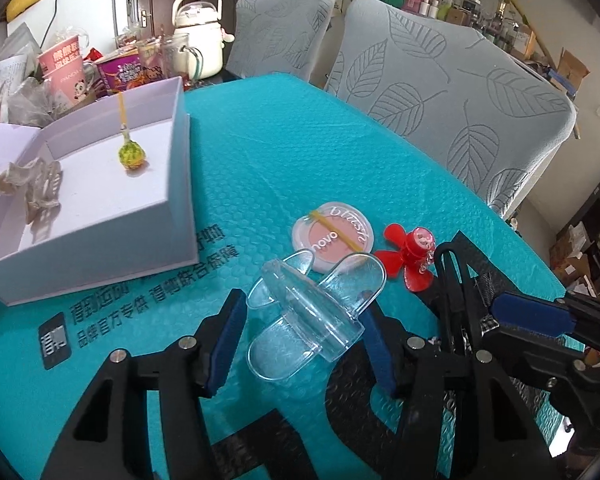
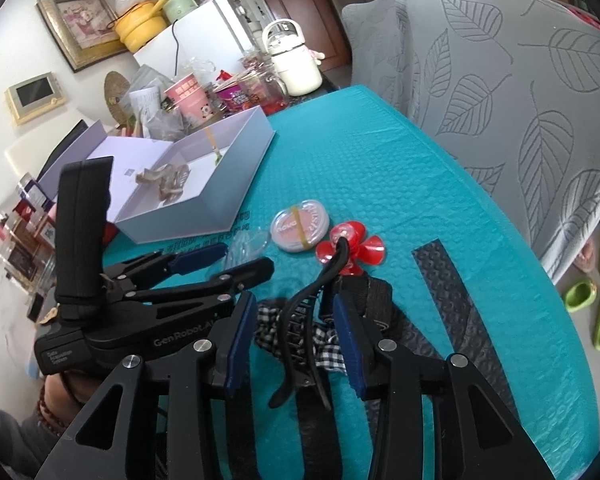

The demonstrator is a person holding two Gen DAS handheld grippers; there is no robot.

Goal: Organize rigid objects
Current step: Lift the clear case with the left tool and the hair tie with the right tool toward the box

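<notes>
My left gripper stands spread around the clear plastic piece, pads not yet touching it, so I judge the grasp is the step in hand; next it must close, lift and carry to the white box. My right gripper straddles the black hair claw, spread too (contact unclear). Beyond lie the blush compact and red propeller toy on teal bubble mat; leaf-patterned chairs and clutter behind.

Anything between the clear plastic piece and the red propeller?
Yes: the blush compact lies between the clear plastic piece and red propeller, seen in the left wrist view.
</notes>
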